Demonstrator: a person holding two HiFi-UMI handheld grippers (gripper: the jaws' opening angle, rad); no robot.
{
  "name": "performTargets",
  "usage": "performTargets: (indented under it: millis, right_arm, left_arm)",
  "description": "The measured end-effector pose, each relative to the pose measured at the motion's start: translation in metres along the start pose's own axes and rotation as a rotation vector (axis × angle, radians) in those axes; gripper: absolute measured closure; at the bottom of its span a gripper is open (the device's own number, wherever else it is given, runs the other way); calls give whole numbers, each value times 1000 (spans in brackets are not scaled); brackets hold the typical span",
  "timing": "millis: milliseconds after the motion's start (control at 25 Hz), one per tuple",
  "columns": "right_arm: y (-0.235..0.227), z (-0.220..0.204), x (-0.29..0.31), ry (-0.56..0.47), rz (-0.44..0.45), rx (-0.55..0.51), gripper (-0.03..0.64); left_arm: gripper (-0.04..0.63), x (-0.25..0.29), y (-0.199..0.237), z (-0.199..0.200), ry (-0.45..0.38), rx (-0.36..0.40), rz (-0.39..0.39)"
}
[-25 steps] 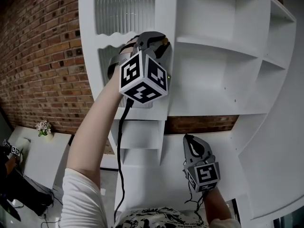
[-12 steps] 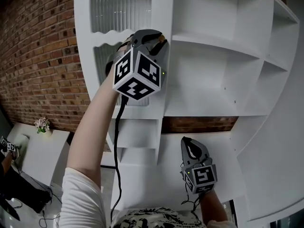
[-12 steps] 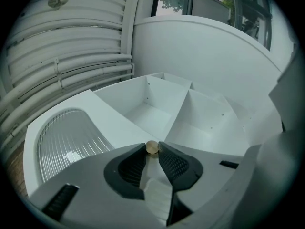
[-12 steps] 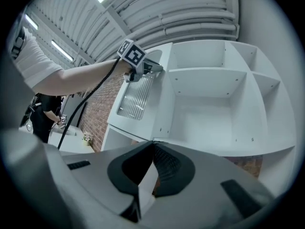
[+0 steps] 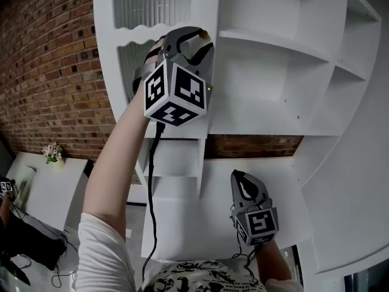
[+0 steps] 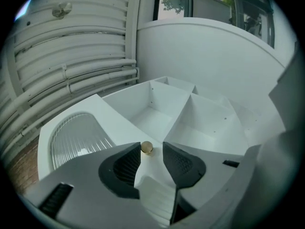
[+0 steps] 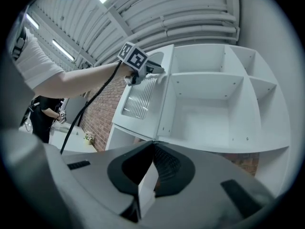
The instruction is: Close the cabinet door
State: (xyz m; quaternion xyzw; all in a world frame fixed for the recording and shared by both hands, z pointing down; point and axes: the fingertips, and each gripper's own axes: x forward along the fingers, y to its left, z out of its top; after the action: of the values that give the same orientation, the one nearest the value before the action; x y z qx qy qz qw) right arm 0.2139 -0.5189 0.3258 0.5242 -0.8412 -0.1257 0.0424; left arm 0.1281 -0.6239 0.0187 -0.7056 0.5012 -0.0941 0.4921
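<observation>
The white cabinet door with its ribbed glass panel lies at the left of the open white shelves; whether it sits fully flush I cannot tell. Its small brass knob stands between the tips of my left gripper, whose jaws are opening and no longer press on it. In the head view, the left gripper is raised at the door's right edge. My right gripper hangs low in front of the lower cabinet, shut with nothing in it.
A brick wall runs left of the cabinet. Below it stands a low white table with a small flower pot. A person is at the lower left. A black cable hangs from the left gripper.
The left gripper's jaws have spread apart and let go of the knob. The left hand stays at the door's edge. The right gripper has sunk slightly.
</observation>
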Motion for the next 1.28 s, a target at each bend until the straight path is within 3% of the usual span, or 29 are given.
performTargets:
  millis: [240, 520, 680, 760, 1000, 1280]
  right_arm:
    - [12, 8, -12, -54, 2, 17, 609]
    - [32, 16, -23, -131, 24, 62, 611]
    - [48, 17, -24, -128, 55, 56, 611]
    - [54, 14, -24, -123, 72, 60, 611]
    - [72, 2, -31, -109, 90, 48, 611]
    - [100, -19, -38, -75, 111, 20, 611]
  left_arm:
    - [477, -53, -2, -17, -31, -138, 48]
    - [544, -152, -62, -57, -12, -324, 29]
    - [566, -204, -97, -67, -54, -564, 30]
    - [584, -226, -121, -79, -27, -639, 11]
    - [584, -283, -186, -131, 157, -753, -43]
    - [584, -322, -220, -131, 210, -784, -84]
